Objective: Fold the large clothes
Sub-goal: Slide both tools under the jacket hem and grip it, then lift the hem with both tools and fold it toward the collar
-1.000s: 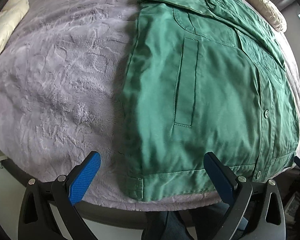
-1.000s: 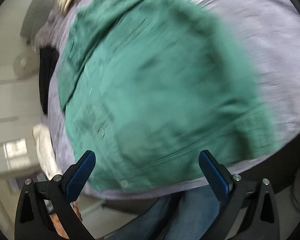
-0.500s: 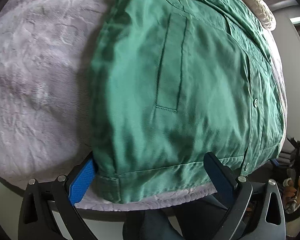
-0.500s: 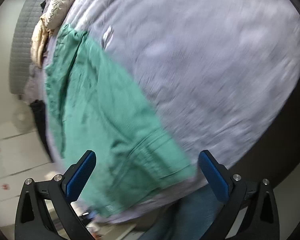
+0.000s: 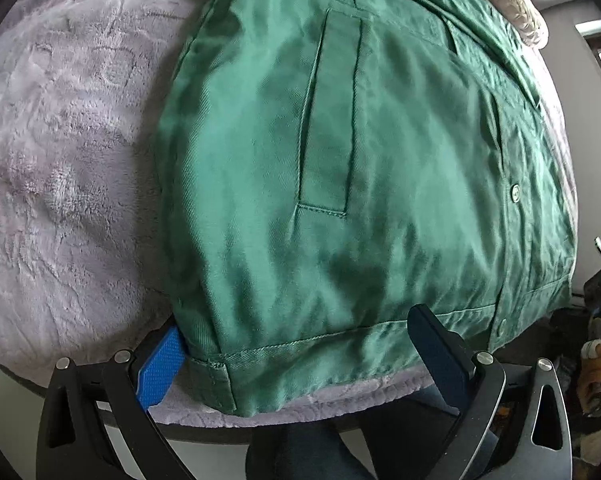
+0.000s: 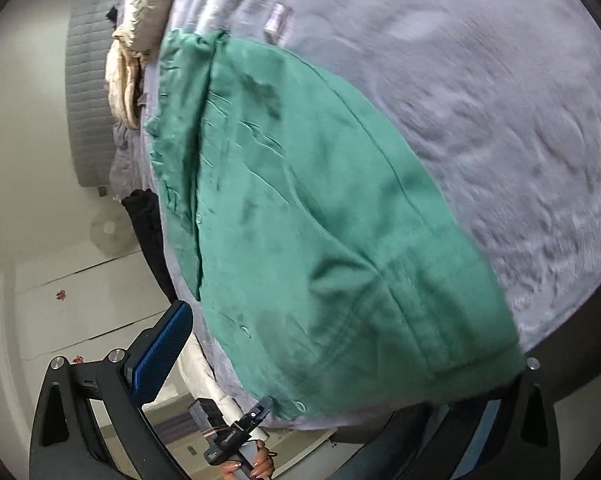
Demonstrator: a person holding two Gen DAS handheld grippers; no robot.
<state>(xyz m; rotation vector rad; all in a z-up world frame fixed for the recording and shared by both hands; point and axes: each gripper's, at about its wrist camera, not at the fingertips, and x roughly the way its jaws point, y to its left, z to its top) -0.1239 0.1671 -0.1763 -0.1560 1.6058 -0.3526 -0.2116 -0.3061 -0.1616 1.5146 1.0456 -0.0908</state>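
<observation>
A green jacket point(image 5: 340, 160) lies flat, front up, on a grey plush bedspread point(image 5: 60, 160). My left gripper point(image 5: 300, 356) is open and straddles the near left corner of the hem. Its blue left pad point(image 5: 160, 364) sits against the jacket's side edge, and its right finger point(image 5: 436, 348) rests over the hem. In the right wrist view the jacket point(image 6: 320, 220) fills the middle. My right gripper point(image 6: 340, 364) is open at the hem's other corner. Only its left pad point(image 6: 164, 344) shows, because the cloth hides the right finger.
A cream quilted garment point(image 5: 516, 12) lies at the bed's far end, by a grey padded headboard point(image 6: 88, 100). Something black point(image 6: 148, 232) hangs off the bed's side. The person's legs point(image 5: 300, 452) stand against the near edge. A hand holding the other gripper point(image 6: 236, 440) shows low down.
My left gripper has moved in close until the hem corner sits between its fingers. The right wrist view swung across the bed and now has the jacket's hem over its right finger.
</observation>
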